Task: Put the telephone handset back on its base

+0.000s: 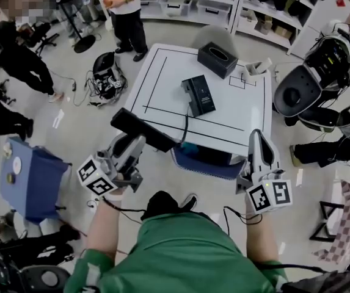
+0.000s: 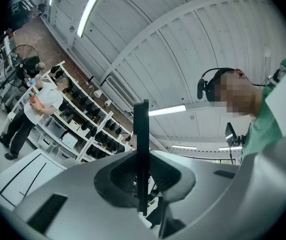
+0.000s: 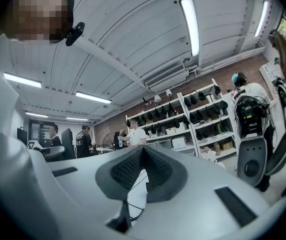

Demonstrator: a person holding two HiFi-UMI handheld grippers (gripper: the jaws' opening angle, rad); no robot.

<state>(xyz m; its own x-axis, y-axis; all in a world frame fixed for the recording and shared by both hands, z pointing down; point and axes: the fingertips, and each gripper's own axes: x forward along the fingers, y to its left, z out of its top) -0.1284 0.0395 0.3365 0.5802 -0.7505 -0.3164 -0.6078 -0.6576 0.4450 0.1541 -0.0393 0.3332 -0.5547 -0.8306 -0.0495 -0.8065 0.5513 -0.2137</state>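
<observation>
My left gripper (image 1: 137, 144) is clenched on the long black plastic telephone handset (image 1: 143, 130). From the head view I see the handset lying across the jaws at the near left corner of the white table with black lines (image 1: 162, 72). It is well apart from the flat black telephone base (image 1: 198, 95), which sits near the middle of the tabletop. A thin black cord (image 1: 185, 124) runs from the base towards the handset.

The left gripper view shows neither base nor cord. There the handset (image 2: 141, 134) is a narrow dark slab seen edge-on, pinched upright between the ribbed pads (image 2: 120, 176), with the ceiling behind it.

My right gripper (image 1: 256, 136) hangs off the table's near right corner. Only the right gripper view shows that gripper (image 3: 142, 156) with its pads pressed together, nothing between them.
</observation>
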